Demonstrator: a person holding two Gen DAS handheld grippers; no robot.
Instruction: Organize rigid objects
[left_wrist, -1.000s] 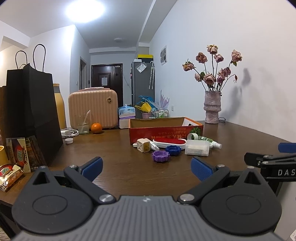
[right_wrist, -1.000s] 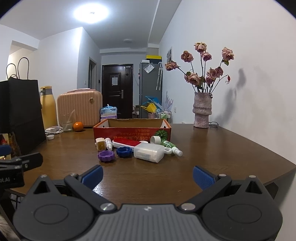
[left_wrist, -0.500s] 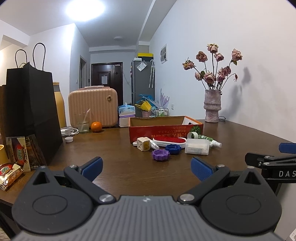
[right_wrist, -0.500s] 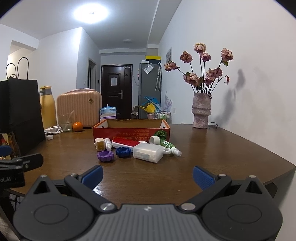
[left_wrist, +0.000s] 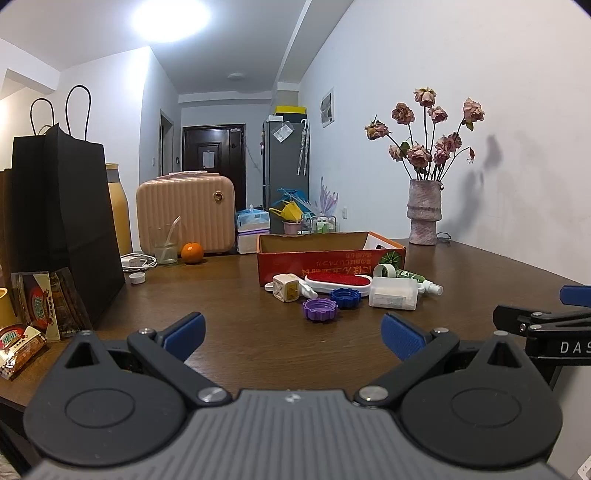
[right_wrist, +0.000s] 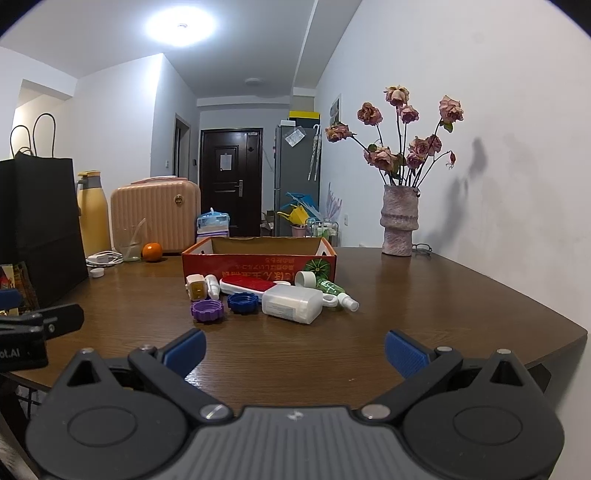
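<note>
Both tools hover low over the near edge of the dark brown wooden worktop (right_wrist: 424, 295), and nothing is held: the left gripper (left_wrist: 291, 334) has its blue-padded fingers (left_wrist: 184, 330) spread wide apart, and the right gripper (right_wrist: 295, 347) likewise stands with its fingers (right_wrist: 404, 350) wide apart and empty. The things to be tidied lie in a loose cluster further in, just in front of the open red cardboard box (right_wrist: 258, 264): a purple ribbed plastic cap (right_wrist: 207, 310) nearest, a blue ribbed plastic cap (right_wrist: 242, 302) just beside it, a clear rectangular plastic container (right_wrist: 291, 304) lying on its side, a white brush with a red pad (right_wrist: 249, 286), a small white and yellow cube-shaped bottle (right_wrist: 195, 288), and a green and white spray bottle (right_wrist: 334, 291) lying flat. The box appears the likely home for them, and no piece seems to be inside yet, though its floor is hidden by the front wall. The step in hand looks like the first reach. A sound way would be to take the nearest, freest piece first, probably the purple cap with the left tool, coming in low with the pads straddling its ribbed rim and closing squarely so it does not skate on the polished wood. The clear container suits the right tool, gripped across its narrow sides; it touches neighbours, so lift straight up before carrying over the box wall.
</note>
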